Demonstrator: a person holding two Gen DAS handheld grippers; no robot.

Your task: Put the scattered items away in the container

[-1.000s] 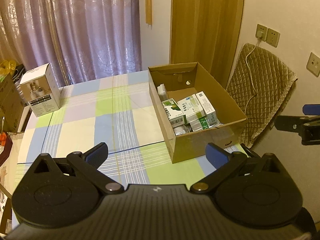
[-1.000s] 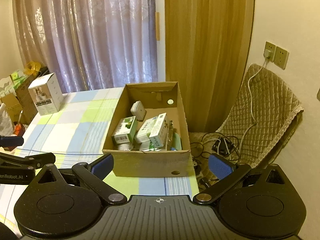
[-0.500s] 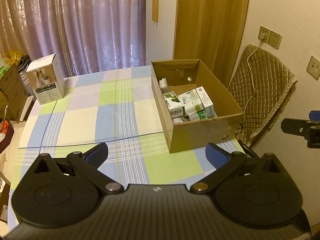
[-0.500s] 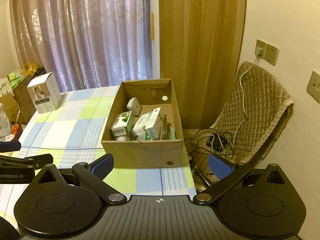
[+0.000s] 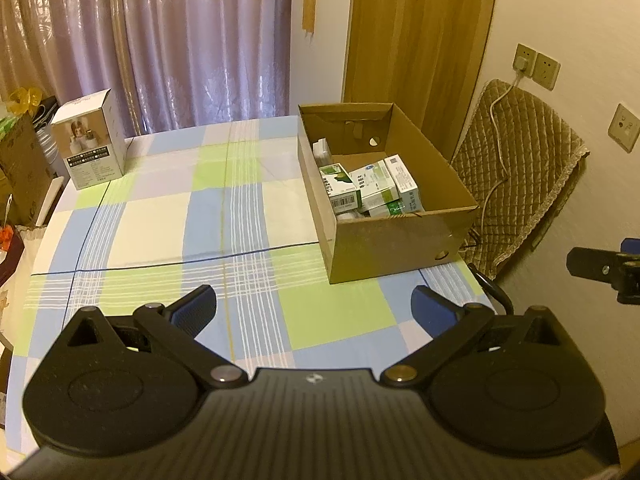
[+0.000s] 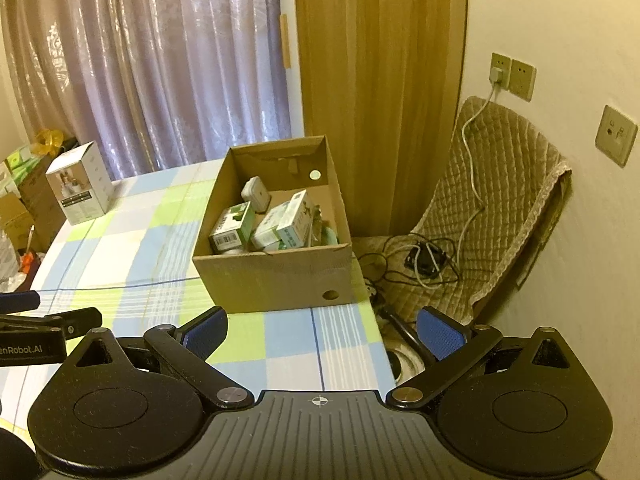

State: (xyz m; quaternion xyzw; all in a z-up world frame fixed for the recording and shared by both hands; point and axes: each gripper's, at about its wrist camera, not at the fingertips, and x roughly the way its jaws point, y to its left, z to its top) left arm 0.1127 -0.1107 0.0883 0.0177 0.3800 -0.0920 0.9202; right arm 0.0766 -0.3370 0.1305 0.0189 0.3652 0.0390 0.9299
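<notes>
With the small packets (image 5: 370,188) already piled in the cardboard box (image 5: 396,240) at the worktop's (image 5: 208,216) right edge, both the left tool (image 5: 314,306) and right tool (image 6: 322,330) hang released and empty, so best simply back clear of the box

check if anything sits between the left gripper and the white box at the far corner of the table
Nothing visible does. The left gripper is open, and only bare checked tablecloth lies between it and the white box. The cardboard container stands off to the right.
</notes>
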